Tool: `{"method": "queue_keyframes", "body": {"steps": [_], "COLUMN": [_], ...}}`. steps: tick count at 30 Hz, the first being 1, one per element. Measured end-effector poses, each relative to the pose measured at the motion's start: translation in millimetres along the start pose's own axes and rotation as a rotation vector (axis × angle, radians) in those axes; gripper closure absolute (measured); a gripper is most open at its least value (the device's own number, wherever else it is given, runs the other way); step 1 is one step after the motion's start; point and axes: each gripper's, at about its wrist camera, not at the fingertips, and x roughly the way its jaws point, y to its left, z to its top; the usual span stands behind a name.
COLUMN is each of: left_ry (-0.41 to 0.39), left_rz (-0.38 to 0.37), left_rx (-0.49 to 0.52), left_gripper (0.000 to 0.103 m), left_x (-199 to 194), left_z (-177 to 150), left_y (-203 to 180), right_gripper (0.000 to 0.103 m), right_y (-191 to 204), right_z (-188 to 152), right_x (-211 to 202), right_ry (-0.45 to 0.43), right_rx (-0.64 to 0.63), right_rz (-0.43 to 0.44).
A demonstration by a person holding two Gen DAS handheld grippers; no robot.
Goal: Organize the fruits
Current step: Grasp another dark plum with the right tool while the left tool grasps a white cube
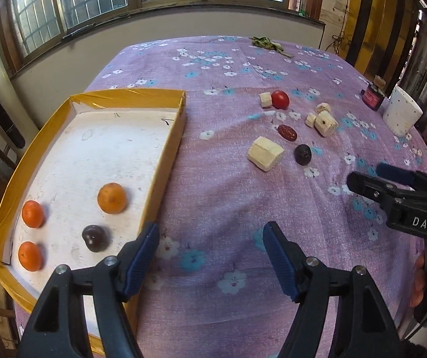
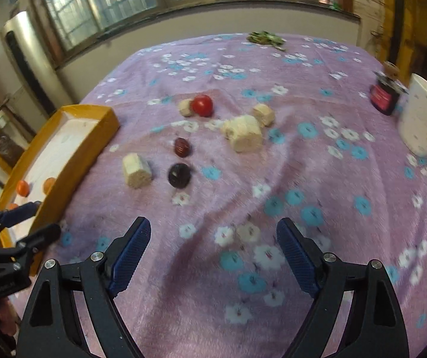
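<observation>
On the left side of the bench (image 1: 228, 203), under its purple flowered cloth, sits a yellow-rimmed tray (image 1: 165, 149) that already holds three oranges and one dark plum (image 1: 95, 237). The rest of the fruit lies loose toward the upper right of the left wrist view: a red tomato (image 1: 280, 99), a reddish date (image 1: 287, 132) and a second dark plum (image 1: 303, 154), mixed among pale cut chunks (image 1: 265, 153). The left claw (image 1: 212, 256) hangs low at the tray's near corner, jaws apart and holding nothing. The right claw (image 2: 213, 256) is also spread wide and empty, pointed at the loose fruit from well back; its view is blurred.

The nearest fruit for the right claw looks to be the dark plum beside the big pale chunk. I'd come down with the jaws straddling the plum alone, keeping clear of the chunk, and close gently, since a round, smooth fruit could roll or squirt out on soft cloth.
</observation>
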Motion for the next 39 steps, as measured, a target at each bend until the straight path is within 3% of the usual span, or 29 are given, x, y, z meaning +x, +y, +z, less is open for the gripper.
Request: {"method": "queue_keyframes", "body": {"steps": [4, 9, 12, 13, 14, 17, 23, 31, 32, 34, 39], "left_ry": [0.016, 0.028, 0.035, 0.036, 0.035, 0.036, 0.040, 0.036, 0.039, 0.052, 0.036], "left_rz": [0.013, 0.040, 0.045, 0.046, 0.047, 0.042, 0.002, -0.069, -0.082, -0.115, -0.140], "left_rx": [-0.007, -0.025, -0.040, -0.042, -0.040, -0.024, 0.020, 0.007, 0.011, 0.029, 0.024], "left_gripper": [0.026, 0.026, 0.026, 0.026, 0.026, 0.026, 0.026, 0.026, 0.032, 0.056, 0.057], "left_x": [2.0, 2.0, 4.1, 4.9, 6.1, 12.4, 37.1, 74.8, 78.6, 85.8, 85.0], "left_z": [-3.5, -7.5, -7.2, -6.8, -5.4, 2.4, 27.9, 63.0, 64.6, 64.8, 60.0], "left_y": [-3.1, 0.2, 2.6, 2.3, 1.4, -6.1, -27.5, -42.0, -44.1, -49.2, -47.7], "right_gripper": [0.019, 0.044, 0.050, 0.055, 0.067, 0.082, 0.082, 0.082, 0.082, 0.081, 0.081], "right_y": [12.2, 11.2, 12.6, 14.3, 15.2, 18.3, 0.5, -19.0, -20.5, -23.1, -24.1], "right_z": [12.0, 26.7, 29.9, 30.3, 30.9, 30.1, 23.5, 11.5, 10.6, 9.1, 7.8], "right_x": [19.3, 52.9, 64.1, 66.8, 69.6, 71.2, 49.6, 31.0, 30.5, 30.7, 30.1], "right_ry": [-0.003, 0.048, 0.058, 0.059, 0.066, 0.062, 0.026, 0.025, 0.028, 0.033, 0.033], "right_rx": [-0.105, -0.145, -0.168, -0.183, -0.194, -0.245, -0.227, -0.176, -0.169, -0.154, -0.126], "right_rz": [0.041, 0.096, 0.125, 0.132, 0.137, 0.117, 0.096, 0.090, 0.091, 0.093, 0.093]}}
